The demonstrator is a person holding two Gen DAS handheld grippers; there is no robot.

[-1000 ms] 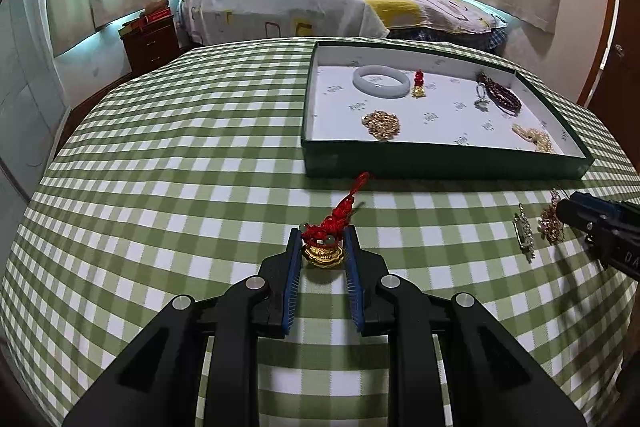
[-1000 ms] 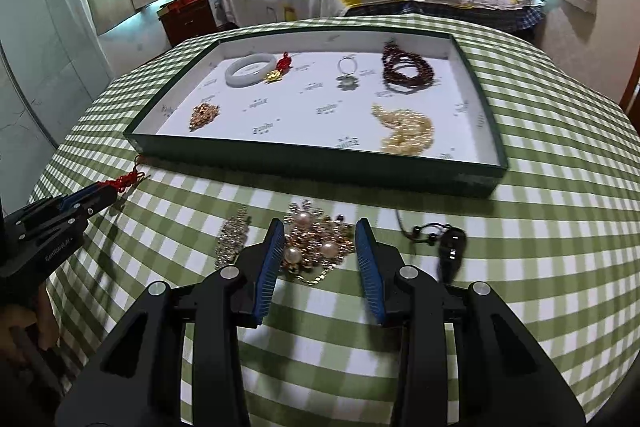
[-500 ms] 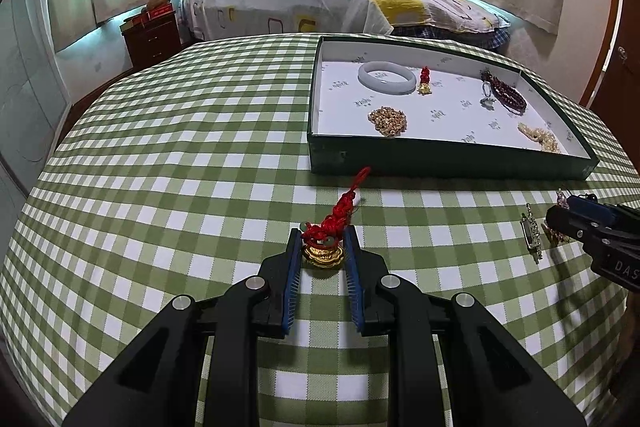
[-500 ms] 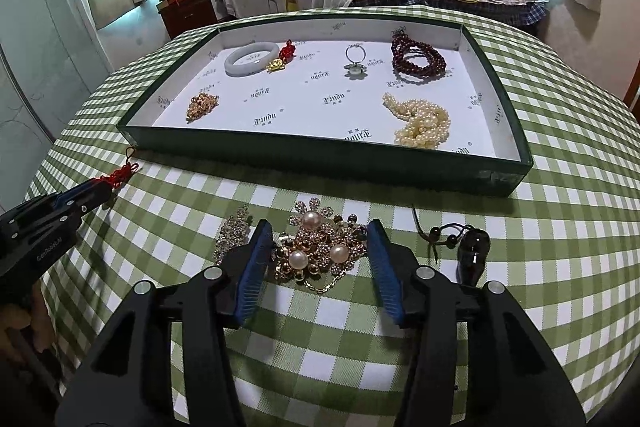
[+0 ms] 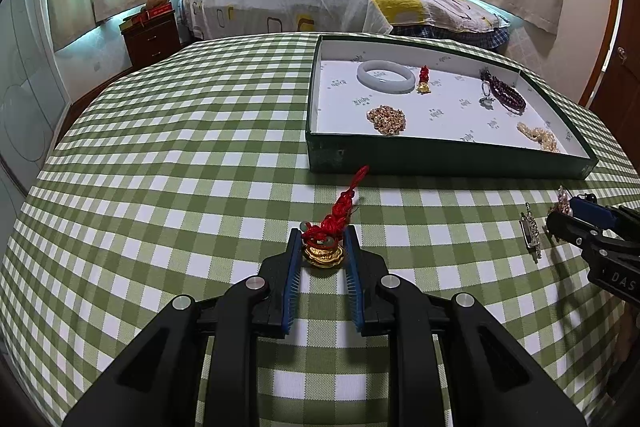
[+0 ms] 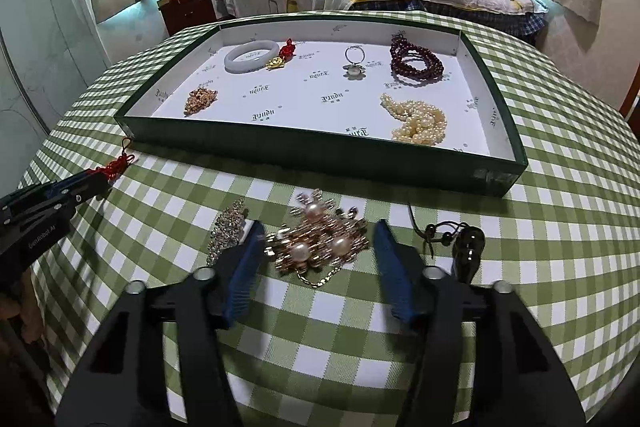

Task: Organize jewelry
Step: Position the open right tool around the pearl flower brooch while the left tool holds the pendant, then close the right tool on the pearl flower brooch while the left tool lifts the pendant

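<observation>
Altogether, six pieces lie in one tray (image 6: pixel 312 163).

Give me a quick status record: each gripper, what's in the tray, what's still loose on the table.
left gripper: shut on red-corded gold charm, on the cloth
right gripper: jaws just opened, pads clear of pearl brooch between them
tray: white bangle, small red-gold charm, ring, dark red beads, pearl strand, gold cluster
loose on table: rhinestone clip, black pendant
</observation>
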